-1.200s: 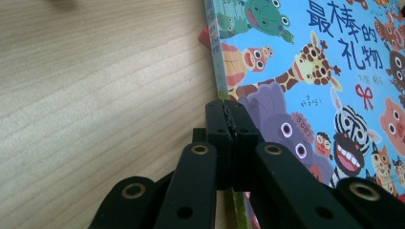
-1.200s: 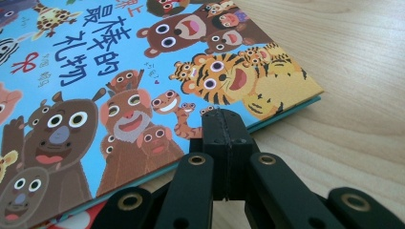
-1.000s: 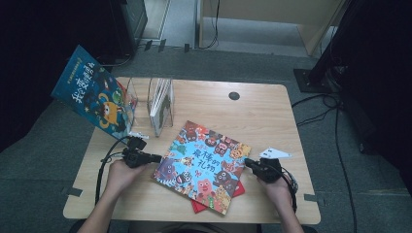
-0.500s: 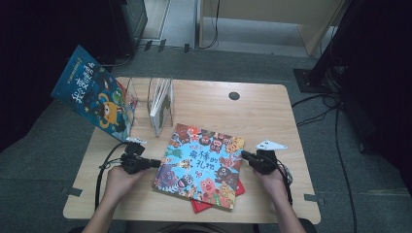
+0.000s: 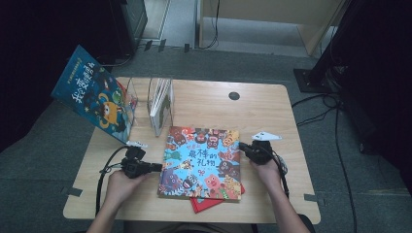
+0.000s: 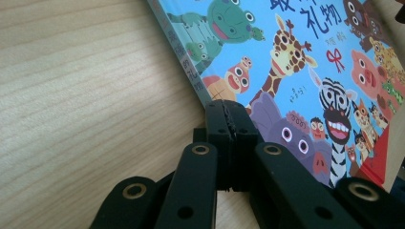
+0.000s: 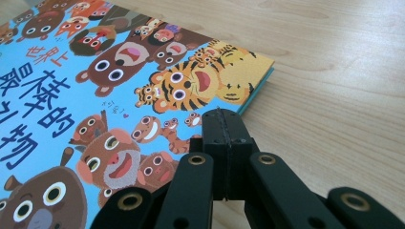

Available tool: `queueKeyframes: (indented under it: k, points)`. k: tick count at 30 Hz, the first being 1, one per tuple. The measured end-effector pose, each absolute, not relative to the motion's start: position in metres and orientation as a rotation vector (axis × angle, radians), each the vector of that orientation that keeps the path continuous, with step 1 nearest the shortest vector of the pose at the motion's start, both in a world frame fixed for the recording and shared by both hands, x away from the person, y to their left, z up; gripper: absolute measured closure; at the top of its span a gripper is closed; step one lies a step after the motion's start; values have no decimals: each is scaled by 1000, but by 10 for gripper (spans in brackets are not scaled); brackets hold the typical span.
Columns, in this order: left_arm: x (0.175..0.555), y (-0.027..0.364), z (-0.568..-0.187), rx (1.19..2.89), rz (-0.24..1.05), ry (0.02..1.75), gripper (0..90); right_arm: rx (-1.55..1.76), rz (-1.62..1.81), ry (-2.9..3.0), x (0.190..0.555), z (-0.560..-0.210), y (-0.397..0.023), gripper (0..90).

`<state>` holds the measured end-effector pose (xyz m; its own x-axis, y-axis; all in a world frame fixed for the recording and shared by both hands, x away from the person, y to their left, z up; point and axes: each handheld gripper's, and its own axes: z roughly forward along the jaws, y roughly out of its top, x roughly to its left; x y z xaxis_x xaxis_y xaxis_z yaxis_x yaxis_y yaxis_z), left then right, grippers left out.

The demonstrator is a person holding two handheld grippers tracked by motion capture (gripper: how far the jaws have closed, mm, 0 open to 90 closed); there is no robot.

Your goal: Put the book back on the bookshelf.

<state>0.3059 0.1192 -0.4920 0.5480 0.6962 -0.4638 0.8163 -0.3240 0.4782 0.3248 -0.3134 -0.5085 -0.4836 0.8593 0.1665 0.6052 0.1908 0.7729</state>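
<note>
While both claws are closed with nothing between them, the left claw (image 5: 156, 167) touches the left edge of the book (image 5: 201, 162) and the right claw (image 5: 241, 147) its right edge. The book lies flat on the counter (image 5: 272, 116), over a red book (image 5: 206, 203). An uneven push may twist it or drag the red one.

**Where things lie on our table**

We see the big animal-covered picture book (image 5: 201, 162) flat at the middle of the pale wooden table (image 5: 262, 114), atop a red book (image 5: 206, 203). Behind it to the left stands a clear plastic book rack (image 5: 160, 104); a blue picture book (image 5: 94, 99) leans left of that.
</note>
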Motion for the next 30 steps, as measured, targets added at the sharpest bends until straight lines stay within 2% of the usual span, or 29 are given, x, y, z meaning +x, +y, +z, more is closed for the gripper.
queueKeyframes:
  k: [11,16,30]
  points:
    - [292,112,-495,2080,-286,1193,900,1362,1223,2184,333,-507,-308,890]
    - [286,106,-495,2096,-289,1169,900,1243,1179,2211,330,-507,-293,885]
    - [275,93,-495,2107,-312,1124,895,1274,1197,2202,331,-507,-298,875]
